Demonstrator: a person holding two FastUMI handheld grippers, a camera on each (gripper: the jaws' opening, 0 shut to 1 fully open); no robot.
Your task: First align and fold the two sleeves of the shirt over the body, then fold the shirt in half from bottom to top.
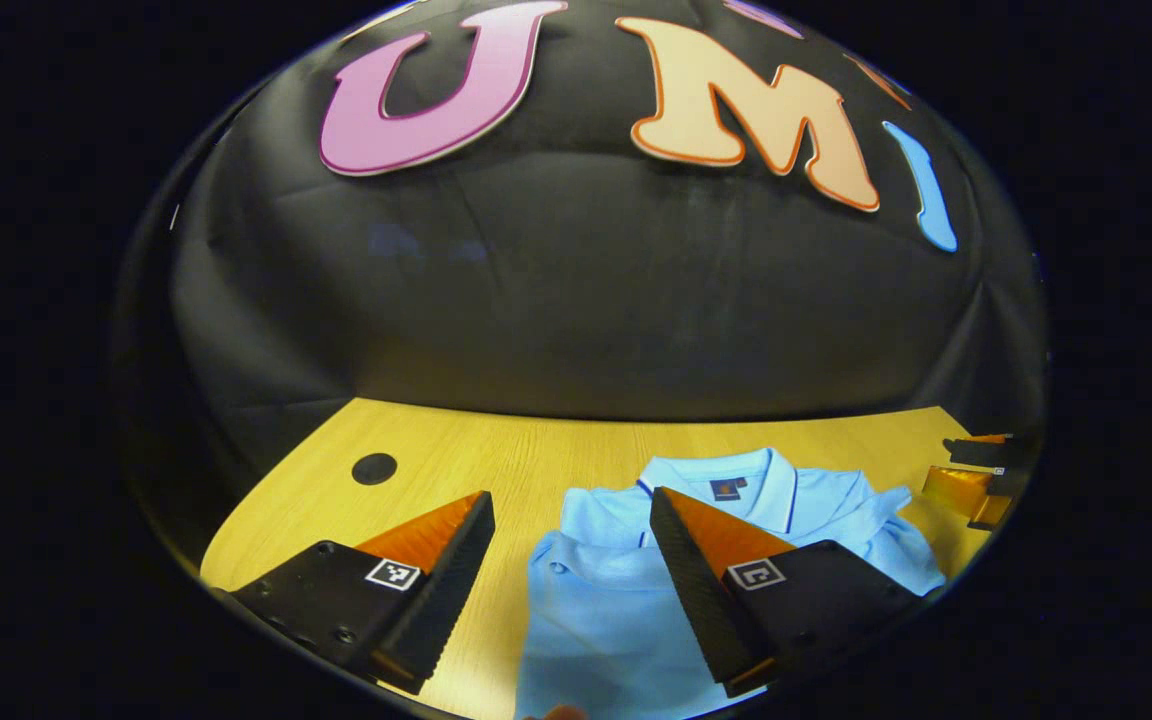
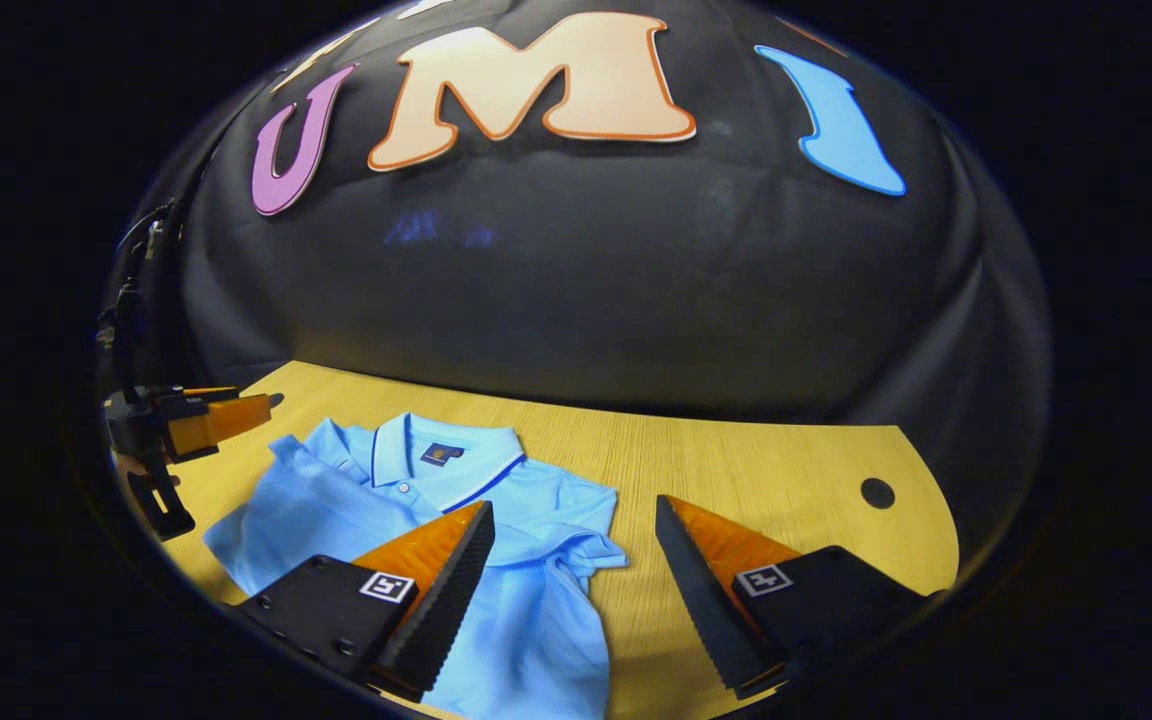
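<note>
A light blue polo shirt [image 1: 616, 610] lies flat on the wooden table [image 1: 496, 450], collar toward the wall. Its sleeves look drawn in over the body, with creases at both shoulders. In the left gripper view my left gripper [image 1: 568, 505] hovers open over the shirt's left edge, one finger above bare wood and the other above the chest. In the right gripper view my right gripper [image 2: 573, 515] is open over the shirt's [image 2: 366, 500] right edge, near a sleeve end. Each view also shows the other gripper off to the side: the right one [image 1: 976, 480] and the left one [image 2: 201, 420].
The table [image 2: 756, 470] has a round dark hole near each far corner, one [image 1: 374, 468] on the left and one [image 2: 876, 492] on the right. Black cloth closes off the back. Bare wood lies on both sides of the shirt.
</note>
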